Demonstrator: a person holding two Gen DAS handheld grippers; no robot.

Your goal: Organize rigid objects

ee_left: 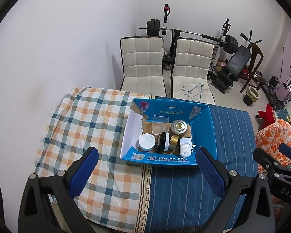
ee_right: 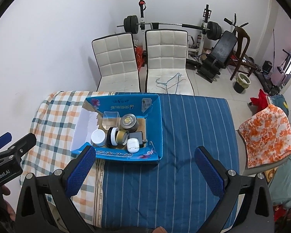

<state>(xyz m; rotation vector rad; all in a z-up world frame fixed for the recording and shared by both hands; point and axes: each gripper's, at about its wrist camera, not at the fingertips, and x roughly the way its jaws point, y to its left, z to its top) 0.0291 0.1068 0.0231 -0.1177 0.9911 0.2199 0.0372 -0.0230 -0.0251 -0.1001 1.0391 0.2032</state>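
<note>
White walls and a pale tiled floor are seen behind a bed [ee_left: 184,194] spread with a blue striped sheet, a checked quilt [ee_left: 83,128] being laid over the part left of the blue cardboard box [ee_left: 203,130]. Beyond the box, two white padded chairs [ee_left: 143,62] are set side by side, and a barbell rack [ee_left: 184,32] is stood against the wall behind them.

The box is placed near the middle of the bed, straddling the edge of the quilt, and all the rigid objects are gathered inside it. At its far wall a clear plastic cube [ee_left: 160,124] is seen, with a grey round tin [ee_left: 179,128] to the cube's right. Along the near wall a white round jar [ee_left: 147,142], a black-and-white disc [ee_left: 164,141] stood on edge, a gold tape roll [ee_left: 173,141] and a white earbud case [ee_left: 185,149] are lined up, close together or touching.

The left gripper [ee_left: 146,168] is held spread wide and empty just short of the box's near wall. The right gripper [ee_right: 145,163] is likewise spread wide and empty, its left finger overlapping the near wall in view.

Every piece is judged light and stiff. The jar and tin are likely smooth and apt to slip, so they are best taken across the sides. The cube is probably brittle and thin-walled; one wall may be pinched gently. The earbud case is rounded and should be grasped across its flat faces.
</note>
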